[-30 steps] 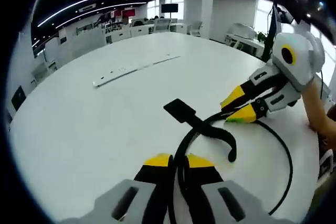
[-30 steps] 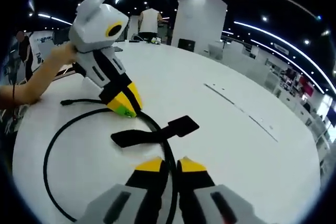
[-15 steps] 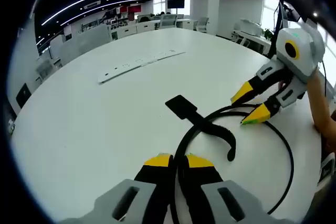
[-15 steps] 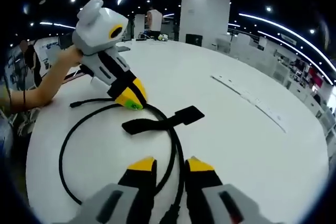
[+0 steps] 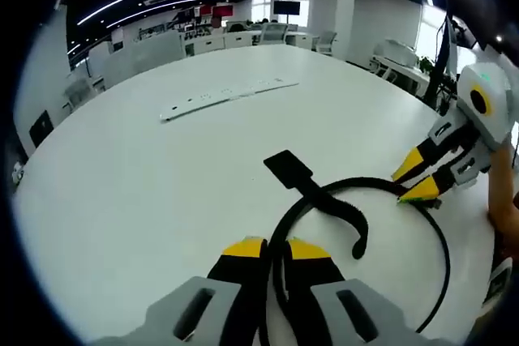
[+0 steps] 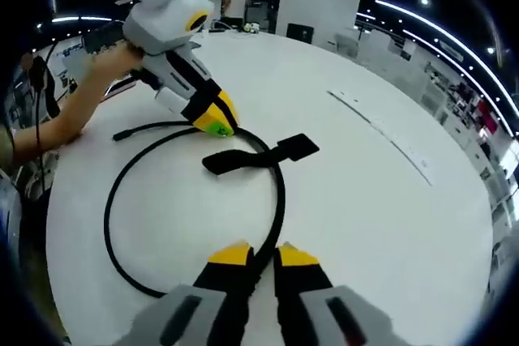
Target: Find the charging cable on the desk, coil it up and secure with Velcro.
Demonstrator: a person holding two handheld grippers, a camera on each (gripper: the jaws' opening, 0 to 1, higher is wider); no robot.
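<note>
Charging cable (image 5: 442, 269), black and laid in one loose loop on the white desk (image 5: 146, 192), is judged light, limp and springy. At the left, the left gripper (image 5: 268, 250) is pinched narrowly on it; the Velcro strap (image 5: 312, 192) lies across the loop. At the right, the right gripper (image 5: 418, 177) is parted slightly at the cable. Bare desk surrounds the loop, its edges being well apart.
</note>
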